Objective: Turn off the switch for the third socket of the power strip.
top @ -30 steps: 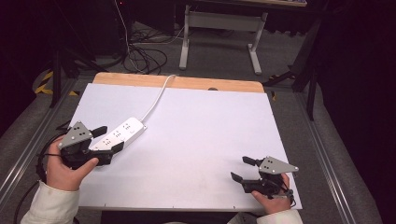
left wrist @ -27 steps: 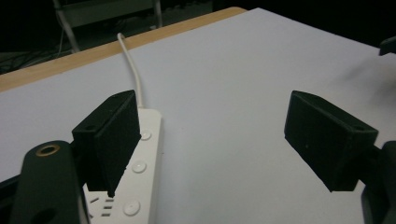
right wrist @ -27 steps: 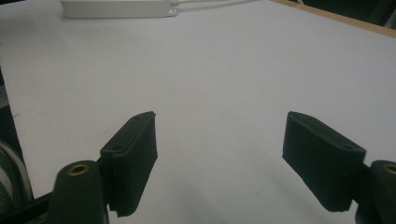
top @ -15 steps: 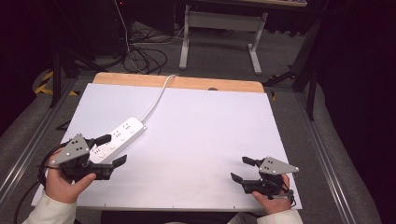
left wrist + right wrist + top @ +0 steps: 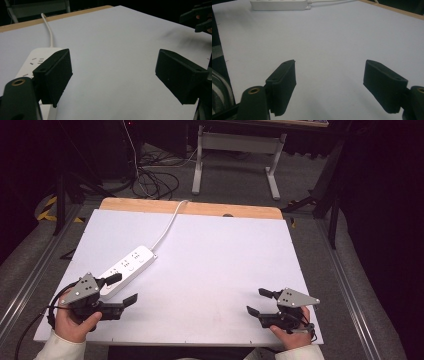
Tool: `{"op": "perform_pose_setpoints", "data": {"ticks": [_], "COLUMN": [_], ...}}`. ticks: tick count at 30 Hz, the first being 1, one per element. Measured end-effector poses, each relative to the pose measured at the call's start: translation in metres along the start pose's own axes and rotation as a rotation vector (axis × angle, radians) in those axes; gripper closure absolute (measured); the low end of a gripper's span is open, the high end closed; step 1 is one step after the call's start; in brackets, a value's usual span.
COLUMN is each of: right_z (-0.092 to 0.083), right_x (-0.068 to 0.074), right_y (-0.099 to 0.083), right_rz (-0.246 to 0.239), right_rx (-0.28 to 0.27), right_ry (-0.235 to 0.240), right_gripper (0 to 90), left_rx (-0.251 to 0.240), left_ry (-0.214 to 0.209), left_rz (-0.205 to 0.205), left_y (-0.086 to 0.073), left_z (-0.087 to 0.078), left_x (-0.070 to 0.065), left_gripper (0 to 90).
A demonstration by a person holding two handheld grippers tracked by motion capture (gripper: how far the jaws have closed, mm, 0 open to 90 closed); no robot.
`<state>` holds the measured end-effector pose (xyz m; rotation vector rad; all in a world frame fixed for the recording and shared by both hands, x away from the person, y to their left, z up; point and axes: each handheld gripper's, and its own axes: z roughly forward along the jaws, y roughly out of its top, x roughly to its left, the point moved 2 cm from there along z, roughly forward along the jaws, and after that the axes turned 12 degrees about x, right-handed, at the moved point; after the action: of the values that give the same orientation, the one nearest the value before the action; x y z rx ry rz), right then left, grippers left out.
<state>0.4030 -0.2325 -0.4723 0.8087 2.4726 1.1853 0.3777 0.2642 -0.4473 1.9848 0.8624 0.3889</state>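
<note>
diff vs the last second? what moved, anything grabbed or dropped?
The left tongs pulled back from the power strip toward the person's edge of the table and now sit open at the strip's near end, holding nothing. Whether they were gripping the strip earlier isn't clear. The strip looks unmoved, its cord still running off the far edge. The right tongs stayed put, open and empty.
</note>
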Motion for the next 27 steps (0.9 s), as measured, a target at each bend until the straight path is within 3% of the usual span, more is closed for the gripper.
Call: {"op": "perform_pose_setpoints", "data": {"ticks": [7, 9, 12, 18, 19, 23, 27], "right_z": [0.0, -0.001, -0.001, -0.001, 0.0, 0.0, 0.001], "right_x": [0.0, 0.0, 0.0, 0.0, 0.0, 0.001, 0.0], "right_y": [0.0, 0.0, 0.0, -0.001, -0.001, 0.0, 0.0], "right_rz": [-0.002, -0.001, -0.002, -0.002, -0.001, -0.001, -0.002], "right_rx": [-0.001, 0.0, 0.0, 0.001, 0.003, 0.006, 0.009], "right_ry": [0.004, 0.005, 0.005, 0.006, 0.008, 0.009, 0.009], "right_gripper": [26.5, 26.5, 26.5, 26.5, 26.5, 26.5, 26.5], "left_rx": [-0.006, -0.003, -0.004, 0.018, 0.022, 0.018, 0.031], "left_ry": [0.019, 0.018, 0.019, -0.014, -0.036, -0.046, -0.061], "left_rz": [-0.015, 0.019, 0.038, 0.025, 0.011, 0.01, -0.026], "left_y": [-0.012, -0.018, -0.023, -0.039, -0.042, -0.041, -0.041], "left_z": [0.008, 0.012, 0.014, 0.021, 0.022, 0.021, 0.019], "left_x": [0.001, 0.001, 0.001, -0.002, -0.002, -0.002, -0.001], "left_gripper": [14.9, 14.9, 14.9, 15.6, 15.6, 15.5, 15.5]}}
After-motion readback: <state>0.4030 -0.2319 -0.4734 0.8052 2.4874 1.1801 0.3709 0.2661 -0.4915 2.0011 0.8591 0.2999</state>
